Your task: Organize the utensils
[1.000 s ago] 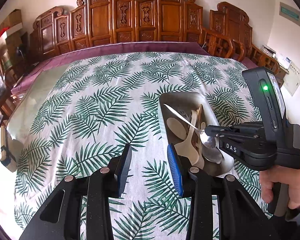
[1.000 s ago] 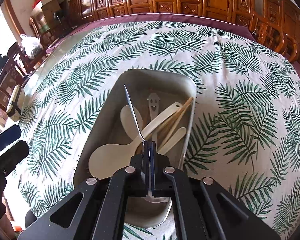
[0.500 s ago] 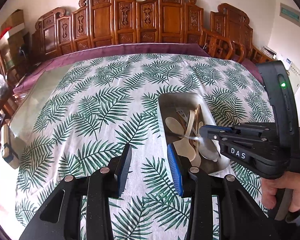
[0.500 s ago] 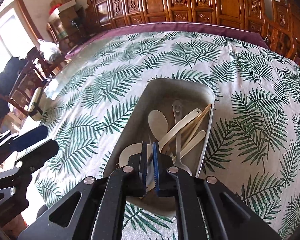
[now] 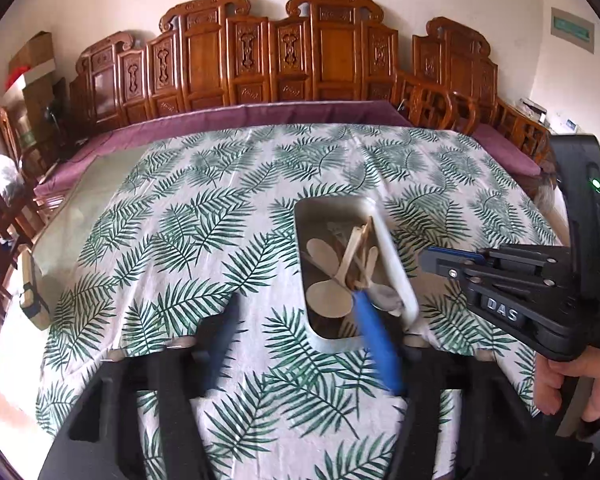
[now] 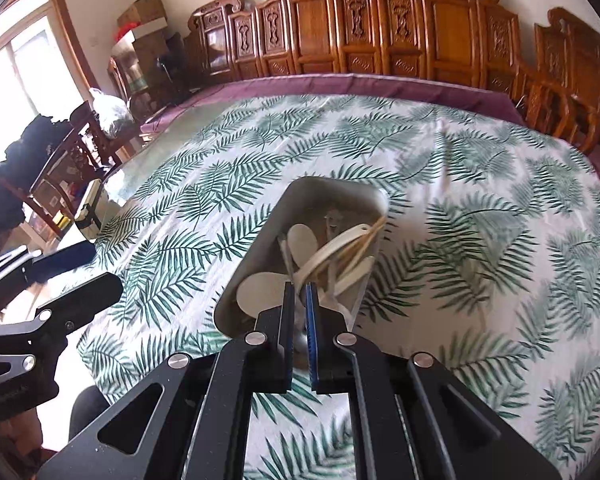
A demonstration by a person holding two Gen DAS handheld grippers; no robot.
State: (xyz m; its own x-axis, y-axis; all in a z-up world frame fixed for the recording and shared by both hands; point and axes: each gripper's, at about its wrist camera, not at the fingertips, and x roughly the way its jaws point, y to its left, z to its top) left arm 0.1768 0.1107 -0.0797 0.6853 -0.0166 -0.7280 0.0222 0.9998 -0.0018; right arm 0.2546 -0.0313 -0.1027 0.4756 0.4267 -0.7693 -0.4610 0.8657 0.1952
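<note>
With the utensils (image 6: 332, 256) heaped in the metal tray (image 6: 256, 248) on the leaf-print tablecloth (image 5: 172, 240), the opening, empty left gripper (image 5: 300, 340) is best lowered squarely over one handle, while the nearly pressed-together, apparently empty right gripper (image 6: 299, 336), marked "DAS", is kept clear.

blurred: left gripper (image 5: 300, 332) fingers | hidden: tray (image 6: 256, 248) near end, behind right gripper (image 6: 298, 332)
</note>
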